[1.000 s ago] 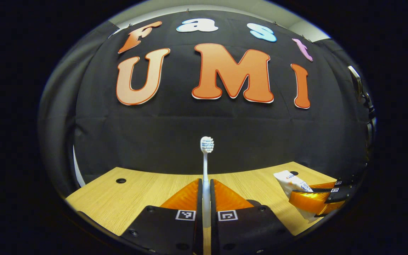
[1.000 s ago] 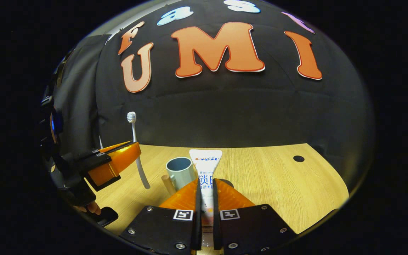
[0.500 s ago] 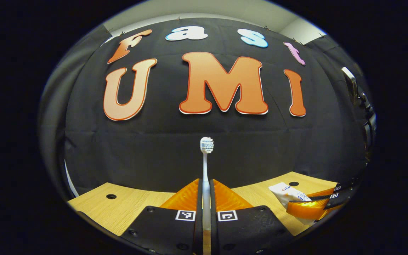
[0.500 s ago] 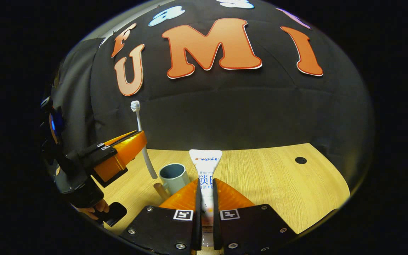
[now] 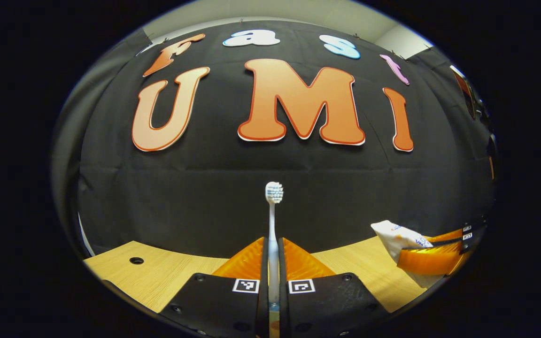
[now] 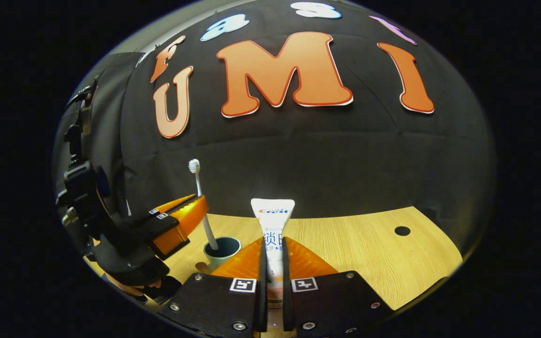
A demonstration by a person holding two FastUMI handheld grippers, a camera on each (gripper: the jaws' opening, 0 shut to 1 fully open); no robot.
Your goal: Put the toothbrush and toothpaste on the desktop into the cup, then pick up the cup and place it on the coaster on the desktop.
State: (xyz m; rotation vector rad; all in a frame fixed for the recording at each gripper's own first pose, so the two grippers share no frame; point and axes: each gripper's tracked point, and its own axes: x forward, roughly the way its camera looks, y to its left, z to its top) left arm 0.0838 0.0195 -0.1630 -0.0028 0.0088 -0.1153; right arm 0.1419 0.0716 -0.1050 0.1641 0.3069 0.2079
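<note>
Left claw (image 5: 273, 263) pinches the toothbrush (image 5: 273, 220) low on its handle, brush held upright, bristles up. In the right gripper view the left claw (image 6: 190, 218) hangs over the cup (image 6: 222, 248) and the handle's lower end dips just inside the cup mouth; whether it touches the cup bottom, cannot tell. Right claw (image 6: 273, 263) is pressed onto the toothpaste (image 6: 273, 220), tube upright with its flat crimped end up, held off the desk (image 6: 369, 253) beside the cup. In the left gripper view the right claw (image 5: 432, 258) with the tube shows at the right edge.

Handling, judged: toothbrush is light, stiff, thin and smooth, so it may swivel in the pinch; grip near mid-handle suits a straight drop. Toothpaste is soft, will dent under squeeze, slightly heavier toward the cap; take it across the flat faces, lower body. Cup looks rigid, light and tippable, small opening for 2 items; its handle (image 6: 201, 267) sits at the near side. Coaster location: cannot tell.
</note>
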